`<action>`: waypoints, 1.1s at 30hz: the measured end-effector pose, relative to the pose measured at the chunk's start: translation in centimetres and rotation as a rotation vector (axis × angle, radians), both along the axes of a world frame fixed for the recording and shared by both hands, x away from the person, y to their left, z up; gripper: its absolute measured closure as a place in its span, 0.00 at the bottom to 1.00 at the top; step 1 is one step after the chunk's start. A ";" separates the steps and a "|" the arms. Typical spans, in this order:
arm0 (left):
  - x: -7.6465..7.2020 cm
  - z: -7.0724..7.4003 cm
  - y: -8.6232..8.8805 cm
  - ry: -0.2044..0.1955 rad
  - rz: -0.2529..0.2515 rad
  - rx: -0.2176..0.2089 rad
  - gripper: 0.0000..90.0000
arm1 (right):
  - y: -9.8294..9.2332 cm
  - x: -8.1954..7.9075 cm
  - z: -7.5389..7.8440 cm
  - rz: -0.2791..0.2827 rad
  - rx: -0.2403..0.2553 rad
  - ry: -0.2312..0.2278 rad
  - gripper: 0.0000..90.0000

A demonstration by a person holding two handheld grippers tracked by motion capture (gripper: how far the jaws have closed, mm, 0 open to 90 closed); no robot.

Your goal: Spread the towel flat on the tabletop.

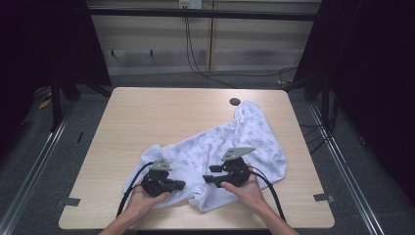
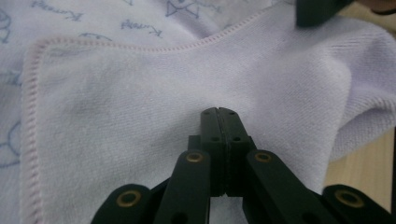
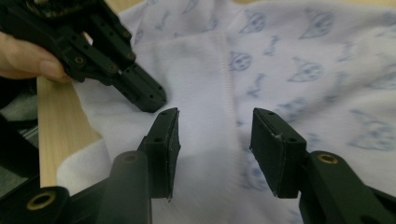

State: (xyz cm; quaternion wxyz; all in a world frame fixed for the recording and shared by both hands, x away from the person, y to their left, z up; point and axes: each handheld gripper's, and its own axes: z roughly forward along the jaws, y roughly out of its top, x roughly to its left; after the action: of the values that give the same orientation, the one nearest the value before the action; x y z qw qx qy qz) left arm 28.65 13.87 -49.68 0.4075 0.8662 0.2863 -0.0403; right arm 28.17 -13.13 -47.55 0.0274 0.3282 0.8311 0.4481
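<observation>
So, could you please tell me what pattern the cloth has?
The cloth is white with small pale-blue printed motifs, clearest in the right gripper view.

We see a white towel [image 1: 230, 147] printed with pale blue figures and edged in a faint pink hem, lying rumpled and partly folded over across the near right part of the wooden table.
</observation>
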 end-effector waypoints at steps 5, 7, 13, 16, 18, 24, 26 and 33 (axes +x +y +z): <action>0.7 2.2 2.6 -0.030 0.032 -0.110 0.86 | 1.2 -0.8 -2.1 0.024 -0.092 0.030 0.61; 1.5 2.8 4.5 -0.064 0.093 -0.136 0.84 | 1.1 -1.1 -2.5 0.029 -0.109 0.021 0.78; 3.5 1.1 7.7 -0.099 0.219 -0.047 0.87 | -0.4 -1.4 -2.0 0.044 -0.151 -0.003 0.94; 3.6 0.4 7.0 -0.087 0.180 0.007 0.90 | -2.8 -0.6 -2.0 -0.017 -0.164 0.000 0.94; 3.5 0.2 6.1 -0.077 0.151 0.011 0.90 | -4.6 0.1 -2.0 -0.071 -0.169 -0.002 0.94; 2.8 0.4 3.1 -0.071 0.072 0.008 0.81 | -9.9 0.7 -1.8 -0.200 -0.193 0.011 0.86; 1.9 1.3 3.4 -0.075 0.046 -0.020 0.82 | -10.5 0.0 -1.3 -0.211 -0.187 -0.009 0.78; 0.0 0.9 5.9 -0.027 0.030 -0.022 0.76 | -8.9 0.4 0.6 -0.178 -0.108 -0.075 0.67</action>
State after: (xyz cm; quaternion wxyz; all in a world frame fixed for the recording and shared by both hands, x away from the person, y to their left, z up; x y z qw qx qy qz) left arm 28.65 19.79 -48.77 0.4212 0.8578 0.2935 -0.0255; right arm 28.60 -22.02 -46.94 0.1162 0.3818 0.8200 0.4103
